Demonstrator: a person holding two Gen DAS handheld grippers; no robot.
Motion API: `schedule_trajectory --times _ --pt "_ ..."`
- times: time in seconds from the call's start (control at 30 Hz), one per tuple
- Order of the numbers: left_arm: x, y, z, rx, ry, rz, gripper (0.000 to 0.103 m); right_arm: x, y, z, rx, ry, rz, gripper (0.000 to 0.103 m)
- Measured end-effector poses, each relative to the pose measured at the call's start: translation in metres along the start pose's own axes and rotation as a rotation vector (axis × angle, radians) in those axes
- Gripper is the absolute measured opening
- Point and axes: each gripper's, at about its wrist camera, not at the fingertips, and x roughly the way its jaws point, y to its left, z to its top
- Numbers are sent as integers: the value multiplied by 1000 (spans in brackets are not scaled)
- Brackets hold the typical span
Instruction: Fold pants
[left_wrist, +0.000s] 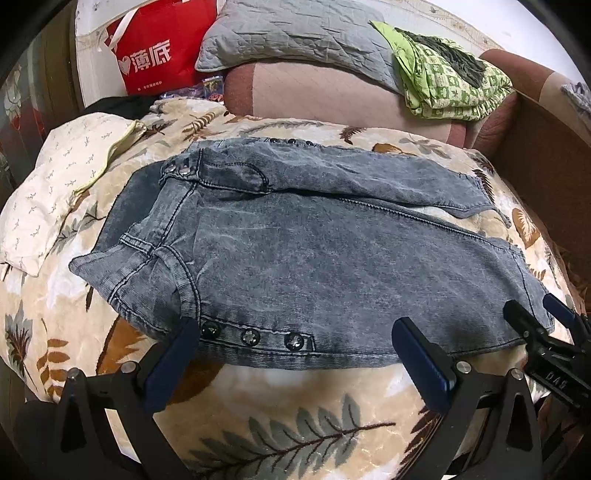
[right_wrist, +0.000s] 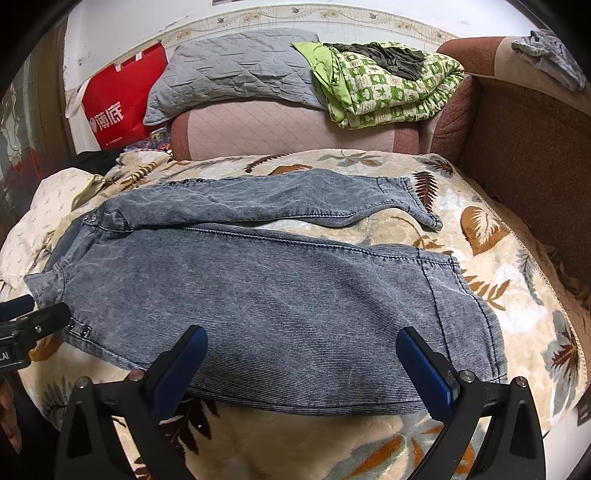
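Observation:
Grey-blue washed denim pants (left_wrist: 314, 258) lie flat on a leaf-patterned blanket (left_wrist: 295, 417), waist to the left, legs to the right. They also show in the right wrist view (right_wrist: 277, 295). My left gripper (left_wrist: 295, 336) is open, its blue-padded fingers straddling the near edge by the row of snap buttons (left_wrist: 251, 336). My right gripper (right_wrist: 301, 347) is open over the near leg's lower edge. It also shows at the leg hem in the left wrist view (left_wrist: 535, 314). The far leg (right_wrist: 295, 201) lies apart from the near one.
A white patterned pillow (left_wrist: 62, 181) lies left of the waist. A pink-brown sofa back (left_wrist: 332, 92) stands behind, carrying a grey quilted cushion (left_wrist: 295, 40) and a green checked blanket (left_wrist: 450, 81). A red bag (left_wrist: 155, 48) stands at back left. A brown sofa arm (right_wrist: 528, 155) rises at right.

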Motion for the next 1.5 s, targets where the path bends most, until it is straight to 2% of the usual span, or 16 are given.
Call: schedule_trajectory --times 0.1,0.3,0.37,0.47,0.63,0.73,0.87,0.93,1.2,1.27,1.3,1.37,1.4,1.43,1.47,1.5 --pt "-1 29 5 -64 3 9 103 -6 -24 5 82 22 60 103" --pt "11 135 2 -383 44 53 103 -16 -151 -16 550 126 132 103" --pt "16 152 -1 -411 63 67 103 -15 -174 -28 641 169 129 103" --pt "25 164 -3 -446 95 35 103 -5 -197 -48 798 228 248 102" --pt "38 167 -5 -476 134 -27 103 18 -214 -60 919 260 273 86" --pt "40 172 -5 -503 132 -33 103 23 -216 -50 912 258 253 85" --pt "44 180 -4 -528 134 -45 103 32 -220 -42 897 256 200 66" --pt "50 182 -4 -530 136 -50 103 34 -220 -44 892 248 201 65" --pt "65 150 -1 -293 202 80 103 34 -218 -44 854 240 196 65" --pt "60 154 5 -343 196 72 102 34 -217 -43 841 243 191 65" --pt "59 156 8 -362 188 66 98 34 -216 -43 836 245 188 65" --pt "61 158 17 -374 183 85 76 35 -215 -41 826 247 180 60" --pt "65 158 21 -373 192 96 70 35 -216 -41 827 248 176 47" --pt "68 158 23 -369 196 102 47 35 -217 -41 831 254 171 39" --pt "70 158 26 -367 200 96 41 38 -218 -43 836 266 176 25" --pt "70 159 27 -376 196 96 36 40 -218 -43 834 276 182 24"
